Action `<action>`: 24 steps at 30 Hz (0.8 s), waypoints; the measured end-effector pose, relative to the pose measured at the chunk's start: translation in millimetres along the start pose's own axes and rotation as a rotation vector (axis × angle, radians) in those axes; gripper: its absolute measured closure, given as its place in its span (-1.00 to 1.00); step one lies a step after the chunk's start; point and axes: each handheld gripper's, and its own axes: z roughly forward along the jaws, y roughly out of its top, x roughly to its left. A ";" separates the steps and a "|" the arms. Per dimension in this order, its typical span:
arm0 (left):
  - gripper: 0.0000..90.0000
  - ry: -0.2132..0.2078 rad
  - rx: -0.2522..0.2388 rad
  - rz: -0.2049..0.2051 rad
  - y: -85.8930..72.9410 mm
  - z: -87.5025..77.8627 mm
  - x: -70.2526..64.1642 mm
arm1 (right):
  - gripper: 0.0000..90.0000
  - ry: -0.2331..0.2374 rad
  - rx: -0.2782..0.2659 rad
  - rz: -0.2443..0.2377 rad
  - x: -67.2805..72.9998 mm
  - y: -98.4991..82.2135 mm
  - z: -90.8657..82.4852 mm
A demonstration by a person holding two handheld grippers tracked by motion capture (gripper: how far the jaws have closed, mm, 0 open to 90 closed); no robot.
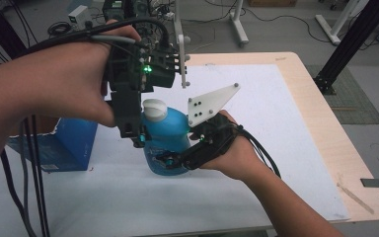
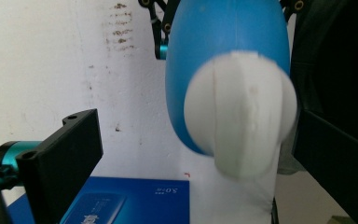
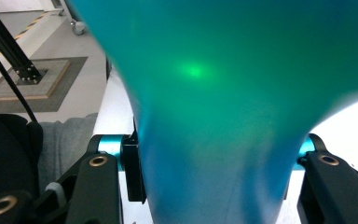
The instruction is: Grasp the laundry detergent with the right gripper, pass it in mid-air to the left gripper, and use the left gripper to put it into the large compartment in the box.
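A blue bottle [image 1: 170, 136] with a white cap [image 1: 154, 109] is held above the table. My right gripper [image 1: 170, 159] comes in from the right and is shut on the bottle's lower body. In the right gripper view both pads press on the blue body [image 3: 223, 116]. My left gripper [image 1: 137, 134] points down from the upper left beside the cap. In the left gripper view the cap [image 2: 240, 116] sits between the jaws of my left gripper [image 2: 200, 154], which is open. A wide gap separates its left pad [image 2: 70, 154] from the cap.
A blue box [image 1: 64, 143] lies on the table at the left, under my left forearm; it also appears as the blue box [image 2: 135, 200] below the cap. A white sheet [image 1: 276, 123] covers the wooden table [image 1: 325, 128]. Stands and cables lie beyond the far edge.
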 end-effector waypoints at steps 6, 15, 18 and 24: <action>-0.96 -0.003 0.022 0.006 4.6 5.9 -1.9 | 0.01 0.025 -0.006 0.000 -1.3 7.0 5.4; -0.96 -0.002 0.049 0.009 11.3 14.3 -3.9 | 0.01 0.035 -0.019 0.002 -1.6 11.9 6.7; -0.96 -0.004 0.051 0.008 13.2 16.9 -4.0 | 0.01 0.038 -0.022 0.005 -1.7 12.4 6.3; -0.90 0.000 0.060 0.009 14.7 18.8 -2.5 | 0.01 0.036 -0.024 0.006 -2.3 12.1 6.2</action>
